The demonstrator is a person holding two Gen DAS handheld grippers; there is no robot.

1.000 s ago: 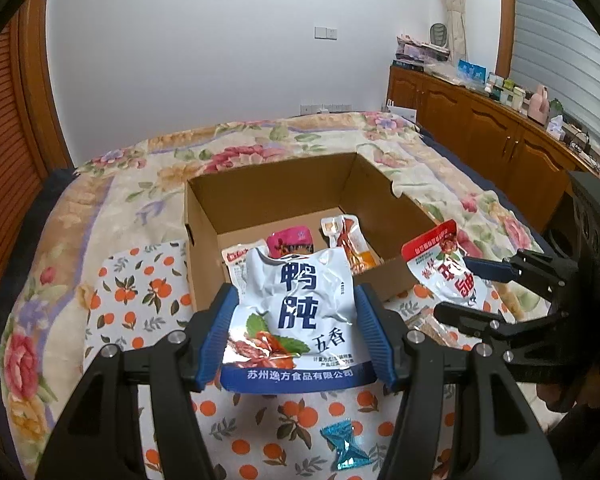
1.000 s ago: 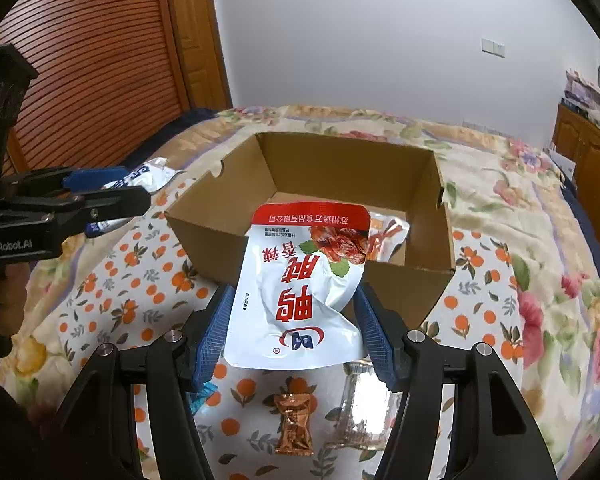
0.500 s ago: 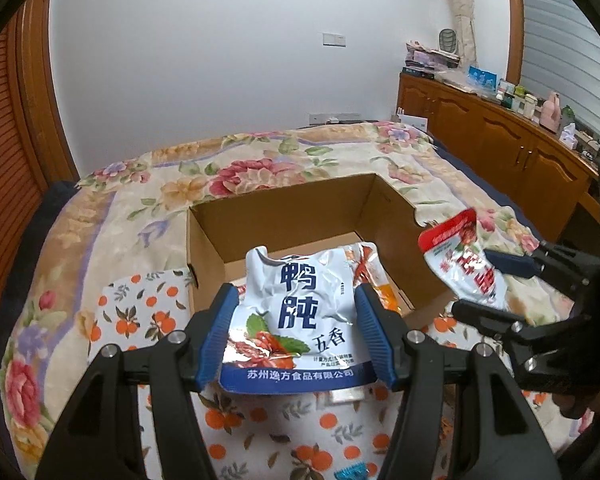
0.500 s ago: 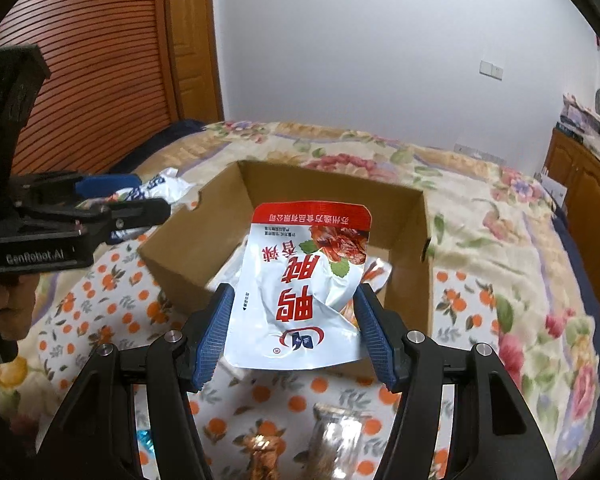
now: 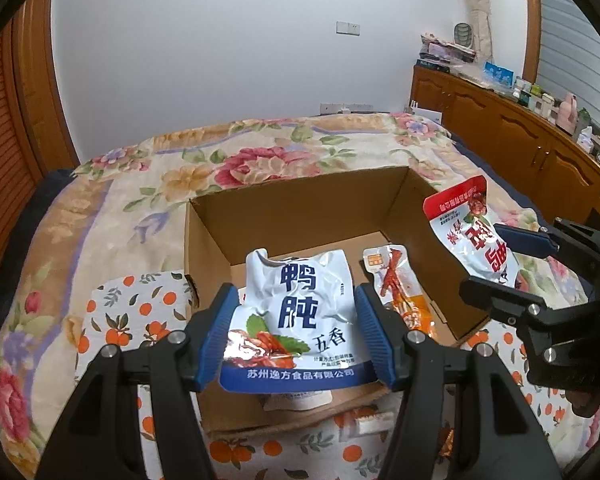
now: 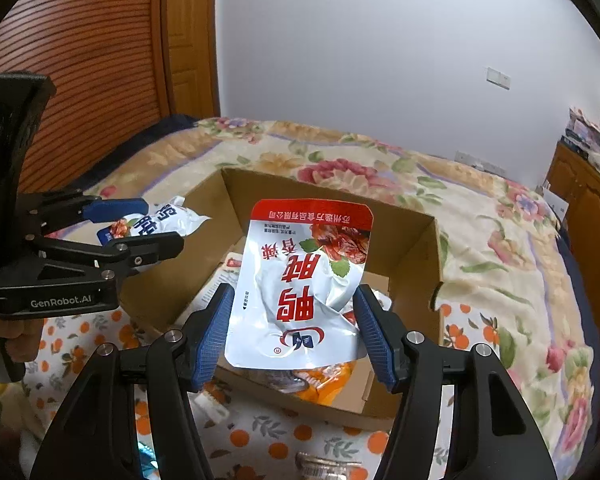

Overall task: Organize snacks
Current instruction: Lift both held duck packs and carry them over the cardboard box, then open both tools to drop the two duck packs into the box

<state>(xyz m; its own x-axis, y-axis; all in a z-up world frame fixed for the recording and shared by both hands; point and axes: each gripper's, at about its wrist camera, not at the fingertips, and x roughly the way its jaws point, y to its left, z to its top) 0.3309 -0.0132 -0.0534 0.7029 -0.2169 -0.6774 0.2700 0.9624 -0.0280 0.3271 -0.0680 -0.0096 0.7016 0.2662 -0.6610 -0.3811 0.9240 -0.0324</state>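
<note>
My left gripper (image 5: 296,336) is shut on a blue-and-white snack pouch (image 5: 296,320) and holds it over the near side of an open cardboard box (image 5: 300,216). My right gripper (image 6: 294,328) is shut on a red-and-white snack pouch (image 6: 304,280), held above the same box (image 6: 416,248). Each gripper shows in the other's view: the right one (image 5: 512,256) at the box's right side, the left one (image 6: 140,228) at its left side. Inside the box lies an orange snack pack (image 5: 396,288) among other packets.
The box sits on an orange-print cloth (image 5: 136,312) on a floral bedspread (image 5: 240,160). A clear wrapped snack (image 6: 328,468) lies on the cloth in front of the box. A wooden cabinet (image 5: 520,140) runs along the right, a slatted wooden door (image 6: 80,60) on the left.
Both grippers have risen and moved forward with their pouches, from in front of the box to above it. The loose snacks on the cloth have slid out of the bottom of both views.
</note>
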